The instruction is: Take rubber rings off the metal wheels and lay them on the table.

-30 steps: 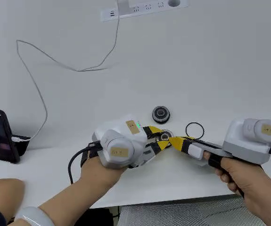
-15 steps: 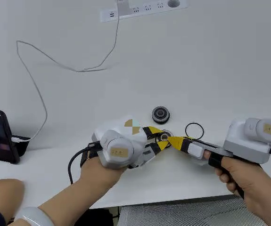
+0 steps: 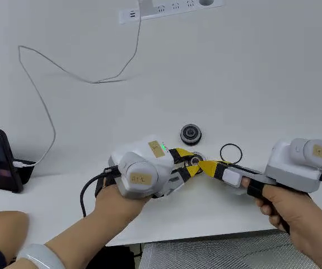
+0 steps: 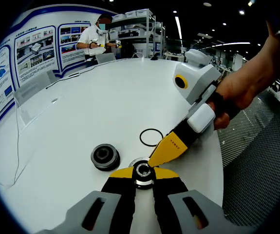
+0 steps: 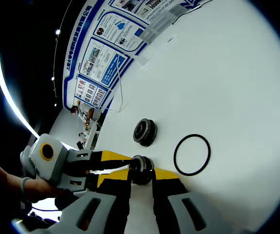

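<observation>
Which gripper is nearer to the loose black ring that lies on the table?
Right. The right gripper reaches past the ring, close beside it, to the metal wheel; the left gripper holds that wheel from the far side.

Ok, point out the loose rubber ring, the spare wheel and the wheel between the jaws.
loose rubber ring [image 5: 174,155], right gripper view, on its band.
spare wheel [image 3: 191,134], head view, on its hub.
held wheel [image 4: 143,170], left gripper view, on its hub.
</observation>
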`<move>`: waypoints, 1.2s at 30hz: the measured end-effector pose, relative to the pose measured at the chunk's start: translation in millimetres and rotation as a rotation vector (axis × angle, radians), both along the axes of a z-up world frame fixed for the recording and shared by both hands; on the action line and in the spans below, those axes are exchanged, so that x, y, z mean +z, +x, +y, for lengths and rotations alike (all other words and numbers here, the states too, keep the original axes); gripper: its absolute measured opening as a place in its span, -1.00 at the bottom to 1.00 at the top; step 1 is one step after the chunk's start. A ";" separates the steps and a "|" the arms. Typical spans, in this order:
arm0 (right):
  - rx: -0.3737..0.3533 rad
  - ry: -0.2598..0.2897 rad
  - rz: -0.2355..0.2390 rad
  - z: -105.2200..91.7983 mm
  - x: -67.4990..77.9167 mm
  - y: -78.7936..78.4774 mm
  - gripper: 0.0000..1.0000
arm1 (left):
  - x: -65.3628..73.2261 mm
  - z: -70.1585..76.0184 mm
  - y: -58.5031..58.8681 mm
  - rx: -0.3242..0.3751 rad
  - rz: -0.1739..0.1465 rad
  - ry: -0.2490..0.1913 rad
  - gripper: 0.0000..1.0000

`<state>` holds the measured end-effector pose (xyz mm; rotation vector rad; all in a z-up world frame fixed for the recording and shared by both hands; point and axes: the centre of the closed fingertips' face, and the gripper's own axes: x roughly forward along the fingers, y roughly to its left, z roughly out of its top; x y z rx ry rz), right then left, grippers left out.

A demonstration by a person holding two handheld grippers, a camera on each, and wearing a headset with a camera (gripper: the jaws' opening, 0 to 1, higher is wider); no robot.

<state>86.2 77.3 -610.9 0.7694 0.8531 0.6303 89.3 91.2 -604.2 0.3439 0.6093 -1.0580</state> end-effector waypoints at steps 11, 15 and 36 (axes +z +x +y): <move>0.000 0.029 0.017 4.2 7.0 -3.3 -0.63 | -0.6 0.8 0.3 0.003 0.004 -0.005 -0.75; -0.016 0.043 0.026 3.9 6.2 -2.7 -0.64 | -0.6 0.9 0.4 0.004 0.004 -0.007 -0.75; -0.015 0.018 -0.006 -5.8 5.6 4.5 -0.79 | -0.3 0.8 0.6 0.003 0.007 -0.009 -0.75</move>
